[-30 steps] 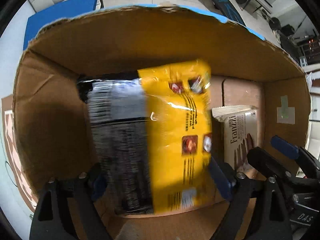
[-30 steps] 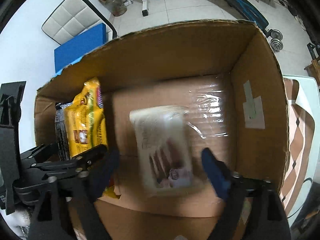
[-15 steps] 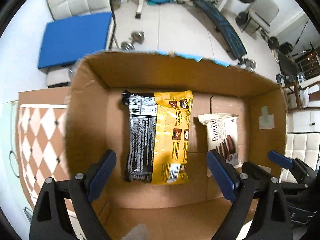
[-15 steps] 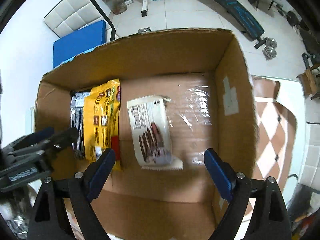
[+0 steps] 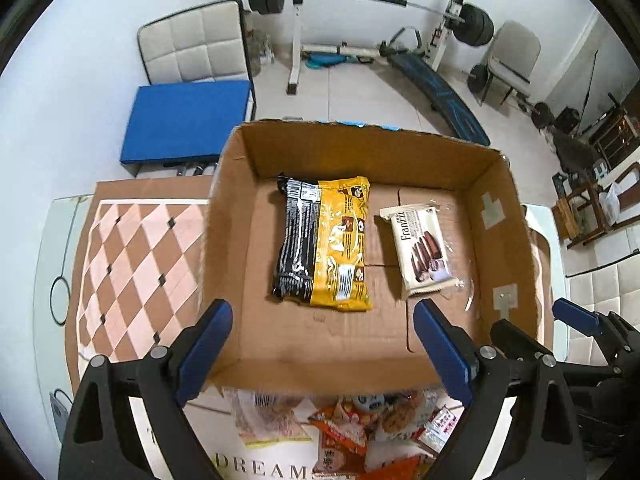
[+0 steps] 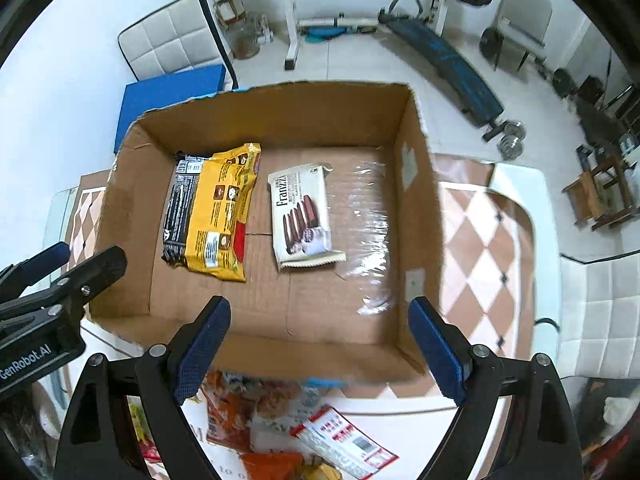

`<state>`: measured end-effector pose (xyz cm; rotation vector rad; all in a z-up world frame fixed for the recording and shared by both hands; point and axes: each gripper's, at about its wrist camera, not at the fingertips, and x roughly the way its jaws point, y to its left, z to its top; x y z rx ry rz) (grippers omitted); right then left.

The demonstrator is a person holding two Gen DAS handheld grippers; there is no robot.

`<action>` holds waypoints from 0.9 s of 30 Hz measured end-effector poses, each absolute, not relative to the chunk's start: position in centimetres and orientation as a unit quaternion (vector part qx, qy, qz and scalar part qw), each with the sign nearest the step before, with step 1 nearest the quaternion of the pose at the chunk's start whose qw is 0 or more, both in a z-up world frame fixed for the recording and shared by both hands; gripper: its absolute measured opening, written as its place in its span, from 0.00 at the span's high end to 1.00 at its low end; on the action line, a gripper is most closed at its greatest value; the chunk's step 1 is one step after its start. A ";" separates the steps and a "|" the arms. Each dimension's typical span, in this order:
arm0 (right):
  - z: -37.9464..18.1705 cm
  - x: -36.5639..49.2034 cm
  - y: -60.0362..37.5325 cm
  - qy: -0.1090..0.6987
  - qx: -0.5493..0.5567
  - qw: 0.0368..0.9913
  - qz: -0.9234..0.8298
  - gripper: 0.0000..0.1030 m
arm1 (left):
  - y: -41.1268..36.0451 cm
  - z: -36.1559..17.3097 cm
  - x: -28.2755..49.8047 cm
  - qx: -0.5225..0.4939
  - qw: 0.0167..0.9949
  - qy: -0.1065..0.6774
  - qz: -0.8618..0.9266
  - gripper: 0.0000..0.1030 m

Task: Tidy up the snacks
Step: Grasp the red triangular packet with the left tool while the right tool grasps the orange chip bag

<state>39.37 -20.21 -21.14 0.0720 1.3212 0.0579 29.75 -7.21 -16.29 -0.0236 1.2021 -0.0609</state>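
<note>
Gym room, tiled floor: barbell rack [image 5: 296, 20] and slant bench [image 5: 436, 96] at 12 o'clock, blue pad [image 5: 188, 120] at 10 o'clock. Checkered table [image 5: 132, 264] carries an open cardboard box [image 5: 344, 356]. Box contents, two items lying flat: yellow pack [image 5: 340, 240] left of centre, overlapping a black pack [image 5: 296, 240] on its 9 o'clock side; white wafer pack [image 5: 420, 248] just beside them at 3 o'clock, apart from the yellow one. Change since a second ago: both packs then lay between the jaws, deep in the box and blurred; both grippers have since drawn up and back, and the whole box rim now shows. Left gripper [image 5: 324, 356]: jaws wide, nothing between them, hanging over the near wall. Right gripper [image 6: 320, 352]: jaws wide, nothing held, likewise over the near wall; its body also shows at 4 o'clock in the left view. Remaining stock: loose snacks [image 5: 360, 428] in a heap on the table at 6 o'clock, outside the box, partly hidden by the fingers. Assessment: two placements appear complete, packs side by side; the next pick probably comes from that heap, with free floor at the box's 3 o'clock and near side.
</note>
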 end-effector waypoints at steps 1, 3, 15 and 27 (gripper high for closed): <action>-20.5 38.5 -20.3 0.606 0.030 0.795 0.026 0.10 | -7.1 -15.7 28.8 -0.013 0.829 0.559 -0.027 0.10; -19.4 37.1 -20.2 0.594 0.025 0.804 0.023 0.10 | -7.1 -14.8 27.5 -0.016 0.836 0.549 -0.022 0.10; -13.8 29.4 -19.3 0.546 0.028 0.837 0.035 0.10 | -6.3 -10.0 19.6 -0.010 0.863 0.505 -0.013 0.10; -18.1 23.5 -19.5 0.632 0.108 0.765 0.053 0.10 | -2.8 -14.1 13.4 -0.037 0.817 0.575 0.020 0.10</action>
